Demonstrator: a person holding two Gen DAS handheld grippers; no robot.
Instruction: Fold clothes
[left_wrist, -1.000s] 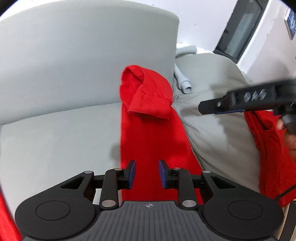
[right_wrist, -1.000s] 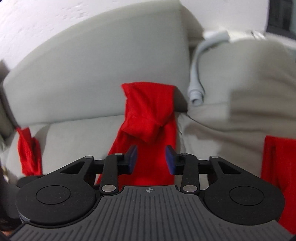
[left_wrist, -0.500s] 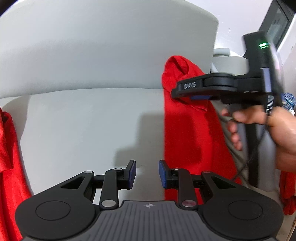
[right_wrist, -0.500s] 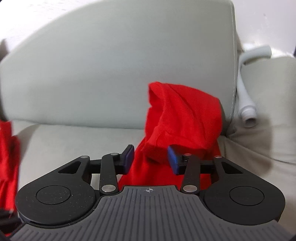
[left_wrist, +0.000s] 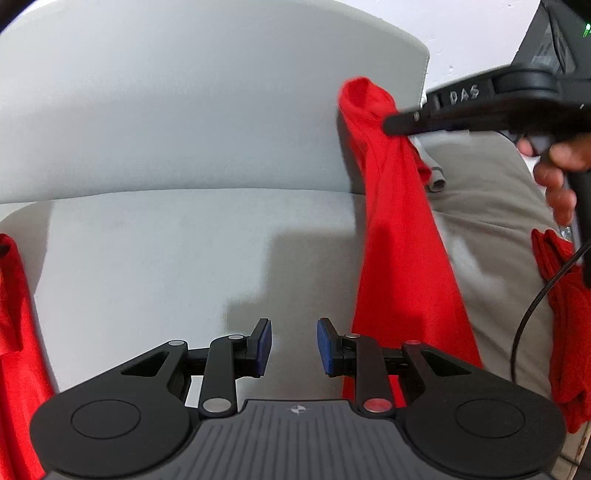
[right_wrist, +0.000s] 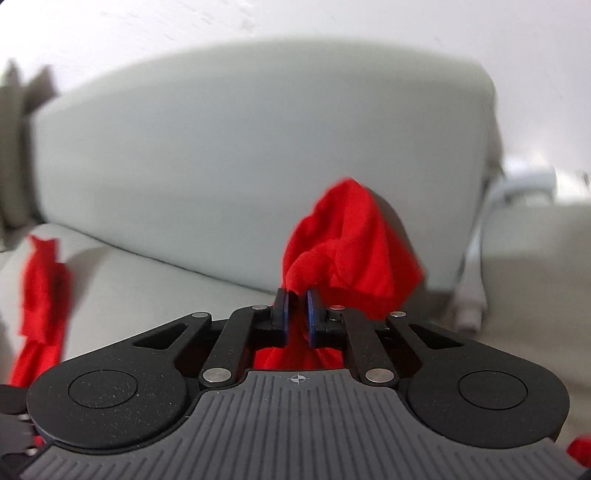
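Observation:
A long red garment (left_wrist: 399, 236) hangs from the sofa backrest (left_wrist: 184, 110) down across the seat (left_wrist: 166, 251). My right gripper (right_wrist: 296, 314) is at its bunched top end (right_wrist: 351, 240); its jaws are closing and the blue pads pinch a fold of the red cloth. The left wrist view shows that gripper (left_wrist: 391, 125) from the side, held by a hand (left_wrist: 557, 173). My left gripper (left_wrist: 294, 345) hovers open over the bare seat, just left of the garment's lower part, with nothing between its fingers.
More red cloth lies at the left edge (left_wrist: 14, 314) and at the right (left_wrist: 569, 325). A beige cushion (left_wrist: 491, 206) sits right of the garment, with a grey hose (left_wrist: 436, 181) behind it. A black cable (left_wrist: 524, 325) hangs from the right gripper.
The right gripper moved in onto the garment's top end and closed on a fold, bunching it. The left gripper drifted left, so the garment now lies to its right.

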